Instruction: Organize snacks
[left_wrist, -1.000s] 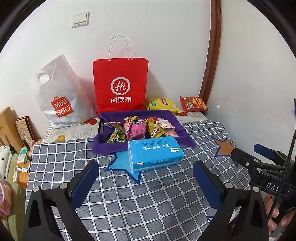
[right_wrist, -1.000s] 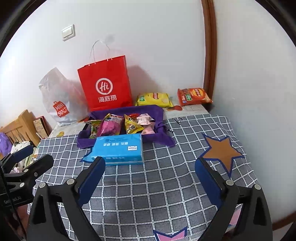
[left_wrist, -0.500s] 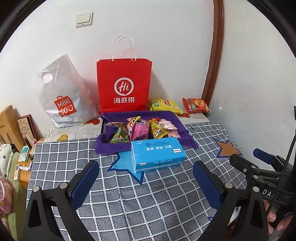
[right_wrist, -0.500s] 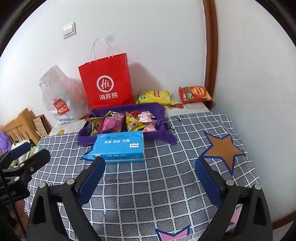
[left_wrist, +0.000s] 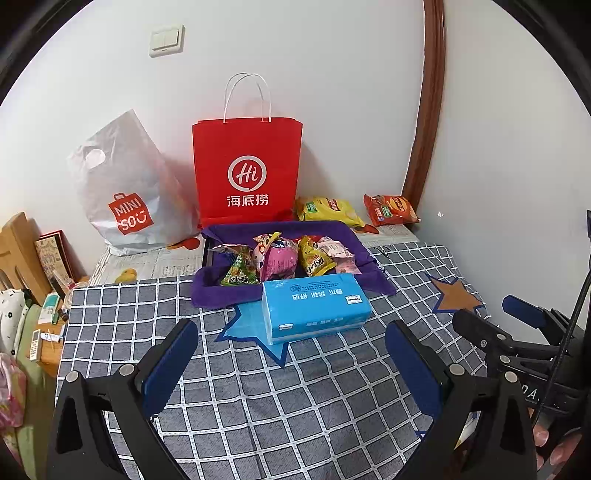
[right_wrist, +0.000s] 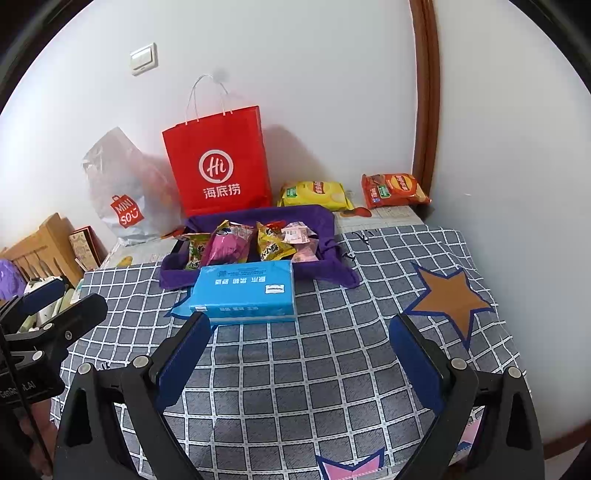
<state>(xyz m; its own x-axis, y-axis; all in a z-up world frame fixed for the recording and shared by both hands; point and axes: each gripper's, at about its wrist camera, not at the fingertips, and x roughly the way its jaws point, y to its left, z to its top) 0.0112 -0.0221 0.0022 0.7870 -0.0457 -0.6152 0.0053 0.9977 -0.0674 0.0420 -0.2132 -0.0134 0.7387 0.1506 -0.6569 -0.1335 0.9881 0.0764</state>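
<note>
1. We judge that the task is near its beginning or in the middle. Some snacks lie already in the purple tray (left_wrist: 221, 291), but two chip bags are outside of it.
2. We take the purple tray as our landmark. Both tools are well in front of it, above the checked cloth (left_wrist: 258, 387).
3. The left gripper (left_wrist: 288, 354) has its fingers wide apart and holds nothing. The right gripper (right_wrist: 299, 347) is also spread wide and empty.
4. Inside the tray we count about five small packets: one green (left_wrist: 240, 271), one pink (left_wrist: 277, 258), one yellow (left_wrist: 314, 258), and two pale pink ones (left_wrist: 338, 253) at the right end. They overlap, so the count is not certain.
5. Behind the tray, toward its right, we count two chip bags: one yellow chip bag (left_wrist: 330, 210) and one orange chip bag (left_wrist: 391, 210). We think these are left to be placed.
6. One blue tissue pack (left_wrist: 316, 306) lies just in front of the tray, seemingly touching its front edge.
7. Behind the tray, against the wall, stand two shopping bags: one red paper bag (left_wrist: 247, 170) and, left of it, one white plastic bag (left_wrist: 125, 192).
</note>
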